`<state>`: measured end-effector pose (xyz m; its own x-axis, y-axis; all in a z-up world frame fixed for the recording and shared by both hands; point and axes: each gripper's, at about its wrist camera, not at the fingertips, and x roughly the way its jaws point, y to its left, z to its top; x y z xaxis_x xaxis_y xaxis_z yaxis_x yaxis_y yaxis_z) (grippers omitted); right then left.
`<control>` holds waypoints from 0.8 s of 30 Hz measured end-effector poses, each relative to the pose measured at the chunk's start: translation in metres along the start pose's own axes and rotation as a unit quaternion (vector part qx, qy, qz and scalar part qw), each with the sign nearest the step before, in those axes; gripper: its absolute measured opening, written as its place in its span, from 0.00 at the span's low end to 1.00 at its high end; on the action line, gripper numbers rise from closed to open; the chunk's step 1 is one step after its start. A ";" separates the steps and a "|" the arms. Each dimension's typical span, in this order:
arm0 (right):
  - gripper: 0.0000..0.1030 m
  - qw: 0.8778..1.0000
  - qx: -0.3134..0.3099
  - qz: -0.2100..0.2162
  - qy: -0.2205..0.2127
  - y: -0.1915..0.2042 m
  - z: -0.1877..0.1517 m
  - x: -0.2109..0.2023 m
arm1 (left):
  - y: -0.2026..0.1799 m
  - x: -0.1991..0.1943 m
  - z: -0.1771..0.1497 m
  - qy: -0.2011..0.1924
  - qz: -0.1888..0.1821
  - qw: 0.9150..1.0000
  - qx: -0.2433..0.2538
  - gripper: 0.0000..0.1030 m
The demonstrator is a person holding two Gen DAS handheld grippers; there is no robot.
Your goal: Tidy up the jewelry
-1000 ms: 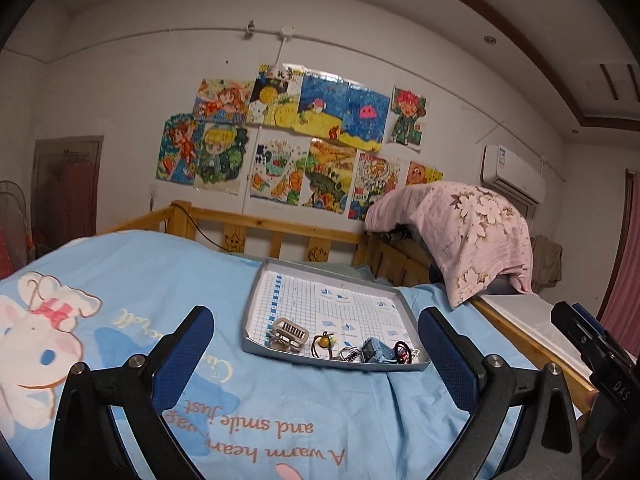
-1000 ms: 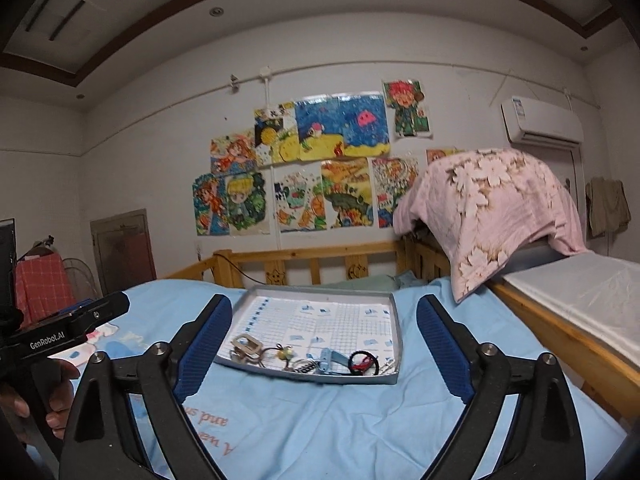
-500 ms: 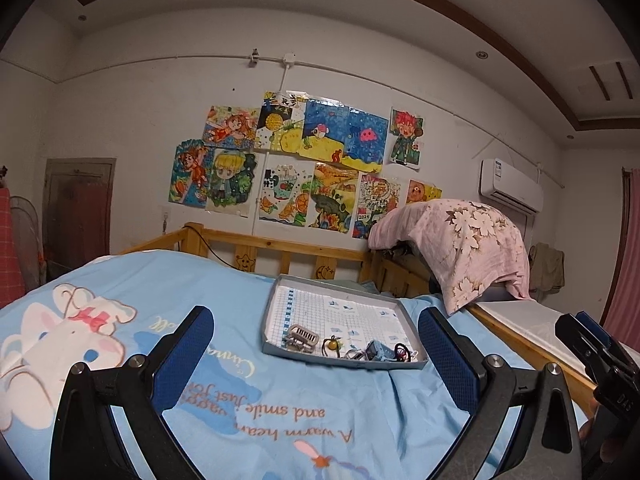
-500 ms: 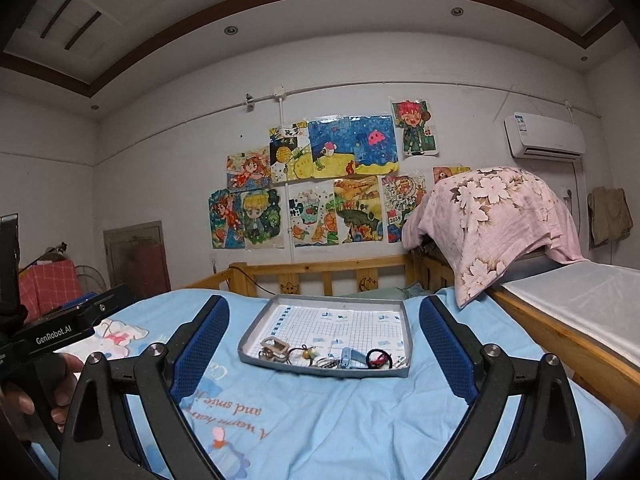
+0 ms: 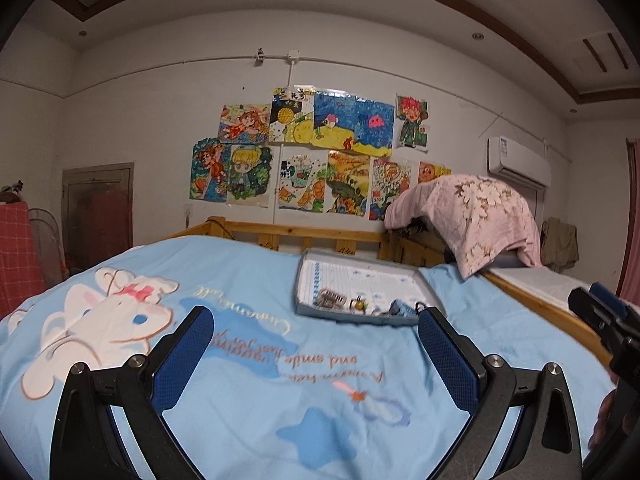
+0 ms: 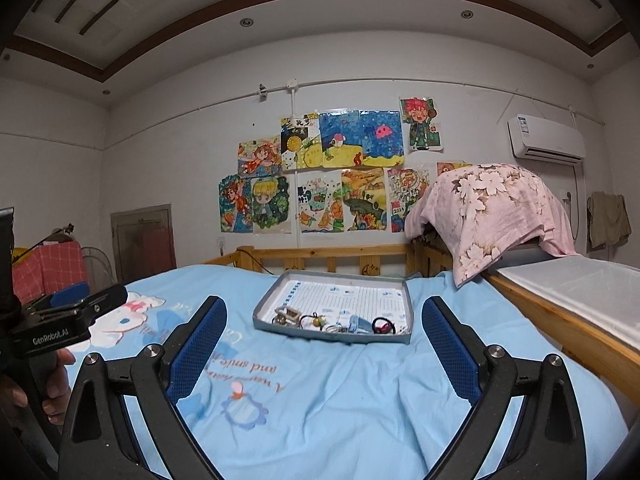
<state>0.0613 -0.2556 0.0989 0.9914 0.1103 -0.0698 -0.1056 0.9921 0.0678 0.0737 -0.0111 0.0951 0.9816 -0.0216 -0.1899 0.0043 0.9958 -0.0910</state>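
Right wrist view: right gripper (image 6: 322,344) fingers spread, empty.
Left gripper (image 5: 316,354): spread, empty.
Tray (image 6: 407,312): jewelry (image 6: 334,322) along near edge, unobstructed on blue bedsheet (image 6: 340,400).

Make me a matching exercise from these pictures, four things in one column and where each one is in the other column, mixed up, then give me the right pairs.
Things:
1. tray
2. pink floral cloth
3. drawings
4. jewelry pieces

Places:
A. taped to the wall behind the bed
B. lying flat on the blue bedsheet
C. bunched along the tray's near edge
D. draped over something at the right of the wooden rail

Pairs: 1-B, 2-D, 3-A, 4-C
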 end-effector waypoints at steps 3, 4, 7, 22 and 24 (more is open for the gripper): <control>0.93 1.000 -0.005 -0.002 0.001 0.004 -0.006 -0.006 | 0.004 -0.004 -0.010 0.007 0.006 1.000 -0.002 1.00; 0.93 1.000 -0.007 -0.002 0.002 0.004 -0.008 -0.006 | 0.006 -0.005 -0.014 0.006 0.008 1.000 -0.005 1.00; 0.93 1.000 -0.015 -0.004 0.003 0.008 -0.013 -0.011 | 0.010 -0.005 -0.024 0.014 0.010 1.000 -0.005 1.00; 0.93 0.999 -0.006 -0.013 0.031 0.002 -0.046 -0.006 | 0.006 -0.003 -0.049 0.016 0.010 1.000 0.014 1.00; 0.93 0.999 -0.005 -0.014 0.034 0.001 -0.049 -0.003 | 0.006 -0.003 -0.051 0.018 0.009 1.000 0.013 1.00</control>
<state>0.0541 -0.2524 0.0504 0.9866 0.0858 -0.1391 -0.0789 0.9954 0.0541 0.0609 -0.0097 0.0459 0.9742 -0.0054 -0.2258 -0.0088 0.9981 -0.0616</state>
